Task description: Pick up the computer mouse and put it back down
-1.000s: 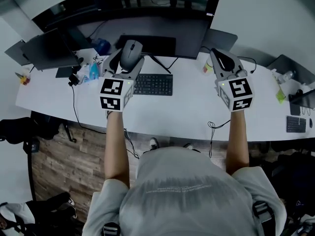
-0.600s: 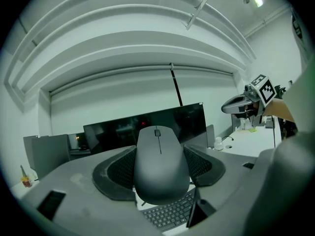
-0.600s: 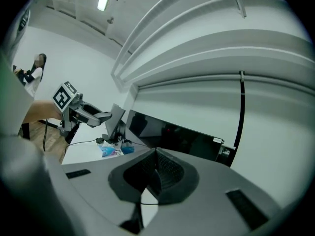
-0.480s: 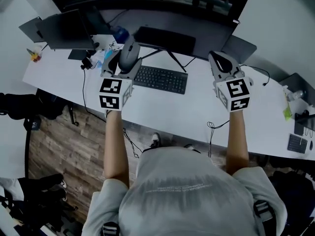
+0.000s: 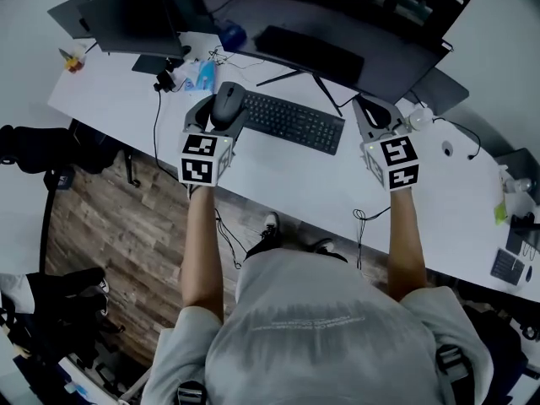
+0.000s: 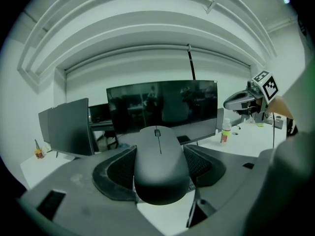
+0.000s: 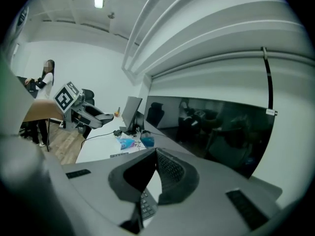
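Note:
The grey computer mouse (image 5: 228,101) sits between the jaws of my left gripper (image 5: 222,113), which is shut on its sides. It is held over the white desk (image 5: 278,180) by the left end of the black keyboard (image 5: 297,122). In the left gripper view the mouse (image 6: 160,161) fills the space between the two padded jaws of the left gripper (image 6: 161,167), wheel end pointing away. My right gripper (image 5: 369,108) hovers at the keyboard's right end, shut with nothing in it; in its own view the right gripper (image 7: 154,155) has its jaw tips meeting.
A wide dark monitor (image 5: 354,53) stands behind the keyboard. A laptop (image 5: 135,24) and small blue items (image 5: 202,74) lie at the desk's left. Cables (image 5: 156,112) hang over the front edge. A small bottle (image 6: 225,130) stands to the right. A person (image 7: 44,82) stands far off.
The head view has swung, so the desk now runs diagonally. My left gripper still holds the mouse and has come nearer the keyboard's left end. The right gripper stays shut.

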